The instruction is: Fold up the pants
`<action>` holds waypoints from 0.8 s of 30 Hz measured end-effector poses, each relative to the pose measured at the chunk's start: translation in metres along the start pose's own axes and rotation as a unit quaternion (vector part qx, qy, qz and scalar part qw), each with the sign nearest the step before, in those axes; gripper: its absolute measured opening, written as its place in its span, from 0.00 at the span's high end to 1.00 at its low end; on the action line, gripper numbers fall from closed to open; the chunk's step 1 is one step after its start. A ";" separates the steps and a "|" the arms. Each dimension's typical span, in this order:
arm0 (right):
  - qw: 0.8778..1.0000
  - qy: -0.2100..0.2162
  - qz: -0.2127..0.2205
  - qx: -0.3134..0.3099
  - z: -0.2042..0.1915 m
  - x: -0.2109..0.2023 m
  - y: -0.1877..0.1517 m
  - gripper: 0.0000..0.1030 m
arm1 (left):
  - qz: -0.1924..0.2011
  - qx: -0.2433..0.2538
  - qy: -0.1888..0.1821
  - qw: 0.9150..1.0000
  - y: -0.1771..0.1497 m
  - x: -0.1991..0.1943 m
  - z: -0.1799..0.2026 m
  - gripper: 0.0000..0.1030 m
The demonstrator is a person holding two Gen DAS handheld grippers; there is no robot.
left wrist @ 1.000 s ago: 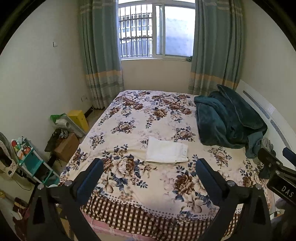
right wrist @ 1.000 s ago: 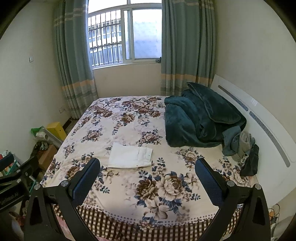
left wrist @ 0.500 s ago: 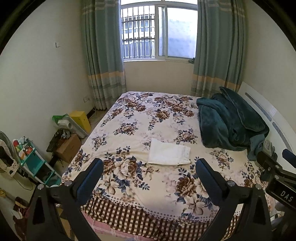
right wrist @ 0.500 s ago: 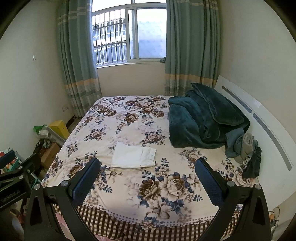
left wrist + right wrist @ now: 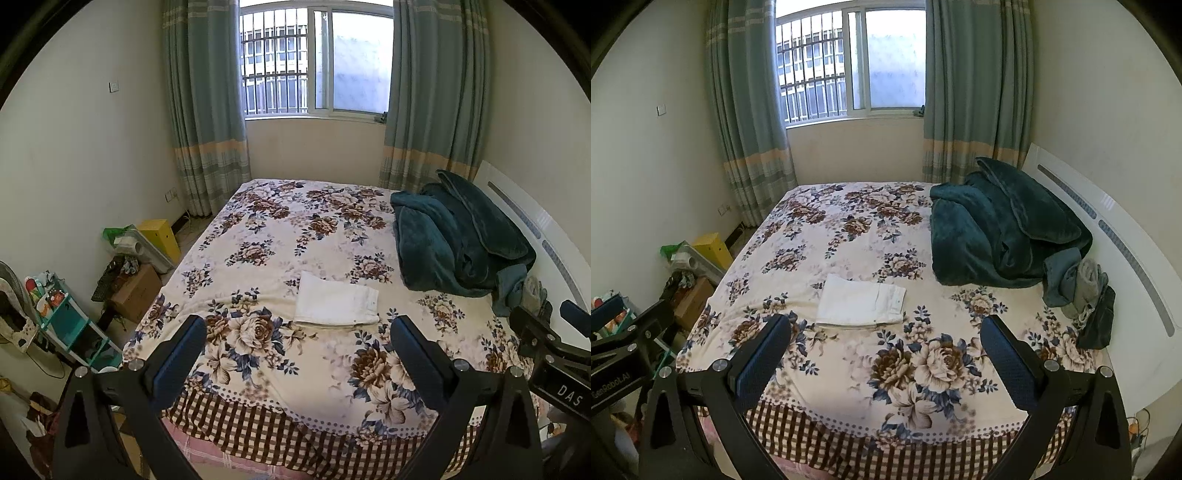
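Observation:
White pants [image 5: 336,304] lie folded in a flat rectangle on the floral bedspread [image 5: 295,229], near the bed's front half. They also show in the right wrist view [image 5: 860,304]. My left gripper [image 5: 299,332] is open and empty, held off the bed's foot, well short of the pants. My right gripper [image 5: 886,332] is open and empty too, also back over the foot edge. The right gripper's body shows at the right edge of the left wrist view [image 5: 554,362].
A dark teal blanket [image 5: 458,240] is heaped at the right by the white headboard [image 5: 1108,229], with small clothes [image 5: 1089,291] beside it. Boxes and a shelf [image 5: 62,314] crowd the floor on the left. A curtained window [image 5: 314,62] is at the far wall.
Both grippers have drawn back and up from the bed, so the bed and pants look smaller and farther. The pants have not moved.

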State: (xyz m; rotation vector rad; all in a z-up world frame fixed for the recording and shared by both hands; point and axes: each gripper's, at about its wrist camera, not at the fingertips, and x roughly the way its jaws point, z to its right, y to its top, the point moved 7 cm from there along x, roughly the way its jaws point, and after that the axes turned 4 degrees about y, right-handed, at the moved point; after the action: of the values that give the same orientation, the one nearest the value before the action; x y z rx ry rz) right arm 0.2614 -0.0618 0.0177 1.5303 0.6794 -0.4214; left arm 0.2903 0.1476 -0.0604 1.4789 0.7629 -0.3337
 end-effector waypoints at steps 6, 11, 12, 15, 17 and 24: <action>1.000 -0.001 -0.001 0.000 -0.001 0.000 -0.001 0.00 | -0.005 0.000 0.003 1.000 -0.007 -0.002 -0.001 0.01; 1.000 -0.001 -0.001 0.001 -0.001 0.000 0.000 0.00 | -0.006 0.001 0.000 1.000 -0.009 -0.002 -0.002 0.01; 1.000 0.000 0.000 0.001 -0.001 -0.001 0.000 0.00 | -0.006 0.000 0.000 1.000 -0.009 -0.002 -0.002 0.01; 1.000 0.000 -0.001 0.001 -0.002 0.000 -0.001 0.00 | -0.004 0.001 0.000 1.000 -0.009 -0.001 -0.002 0.01; 1.000 -0.002 -0.001 0.000 -0.001 0.000 0.000 0.00 | -0.004 0.002 0.001 1.000 -0.009 -0.001 -0.002 0.01; 1.000 -0.001 -0.001 0.000 -0.002 0.000 0.000 0.00 | -0.006 0.001 0.000 1.000 -0.013 -0.005 -0.001 0.01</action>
State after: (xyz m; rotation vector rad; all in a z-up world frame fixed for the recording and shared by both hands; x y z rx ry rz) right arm 0.2613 -0.0594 0.0178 1.5300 0.6807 -0.4246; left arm 0.2781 0.1463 -0.0667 1.4771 0.7713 -0.3447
